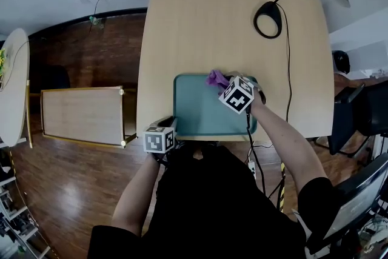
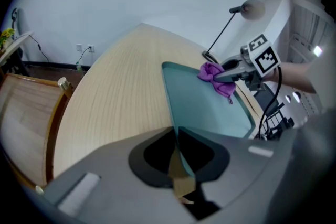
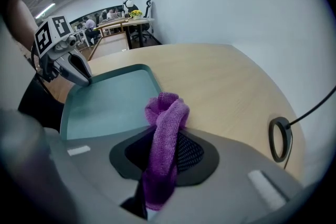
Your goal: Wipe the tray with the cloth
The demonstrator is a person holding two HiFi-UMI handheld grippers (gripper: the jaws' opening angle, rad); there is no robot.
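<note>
**Purple cloth at the tray's far right corner**

Teal and shallow, the tray (image 1: 206, 112) lies on the pale wooden table (image 1: 212, 21), close to the table's near edge in front of the person. The left gripper (image 1: 173, 125) sits at the tray's near left corner. In its own view the jaws are drawn together on the rim there, with the thin teal edge running straight in between them. The tray's bare floor (image 2: 205, 107) stretches away beyond.

The right gripper (image 1: 223, 79) is over the opposite end, at the far right corner. Its jaws are clamped on the purple cloth (image 3: 165, 134), which stands up between them as a twisted roll with a knob-like end. That end reaches the tray's rim, right where teal meets table. From the left gripper view the cloth (image 2: 215, 75) bunches at the jaw tips and a tail droops toward the tray floor (whether it presses on the surface cannot be told).

Beyond the tray, on the table's far right, a black desk lamp (image 1: 268, 19) stands on a ring-shaped base, its cord trailing back toward the near edge. A dark wooden floor (image 1: 73, 173) lies to the left of the table.
</note>
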